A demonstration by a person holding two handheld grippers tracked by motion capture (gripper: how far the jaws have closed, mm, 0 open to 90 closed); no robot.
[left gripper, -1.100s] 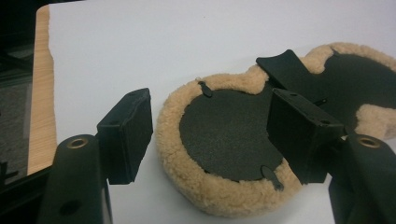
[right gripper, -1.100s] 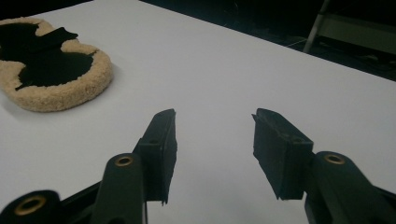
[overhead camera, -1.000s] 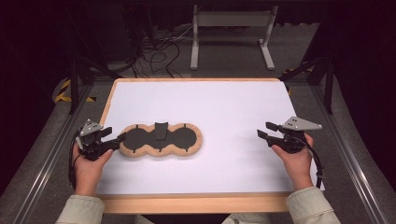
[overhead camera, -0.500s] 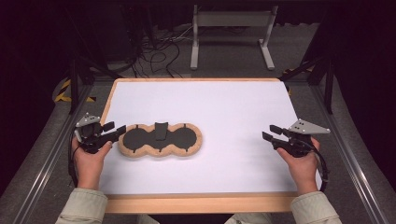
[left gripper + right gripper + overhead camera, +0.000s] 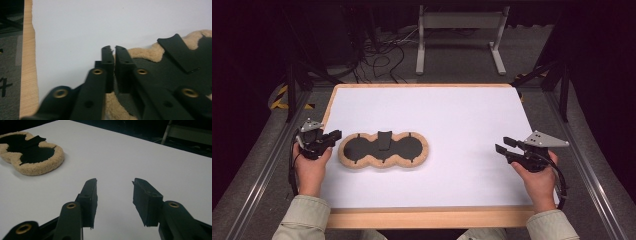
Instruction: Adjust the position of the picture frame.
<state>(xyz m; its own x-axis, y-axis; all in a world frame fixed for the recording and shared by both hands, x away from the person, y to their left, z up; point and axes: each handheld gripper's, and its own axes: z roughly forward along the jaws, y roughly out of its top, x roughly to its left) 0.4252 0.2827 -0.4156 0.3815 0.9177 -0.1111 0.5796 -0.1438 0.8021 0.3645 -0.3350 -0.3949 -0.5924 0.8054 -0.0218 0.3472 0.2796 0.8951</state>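
A flat pad [image 5: 382, 150] with two round black lobes, a tan fleece rim and a black tab across its middle lies on the left half of the white board [image 5: 452, 115]. My left gripper [image 5: 334, 135] is at the pad's left end. Its jaws have just been closing and now stand shut. In the left gripper view the left gripper [image 5: 114, 48] hovers over the fleece rim [image 5: 147, 53], and I see nothing pinched between the jaws. My right gripper [image 5: 503, 145] rests near the board's right edge, far from the pad [image 5: 32, 167]. The right gripper [image 5: 115, 182] is open, with bare board between the jaws.
The board has a wooden frame [image 5: 427, 217] and sits between two metal rails. Behind it, on the floor, stand a grey metal stand [image 5: 459, 20] and loose cables [image 5: 382, 55]. Yellow-black tape [image 5: 279, 100] marks the floor at the far left.
The left hand has shifted a little to the left and farther back, and its jaws have gone from spread to together. The right hand has hardly moved.
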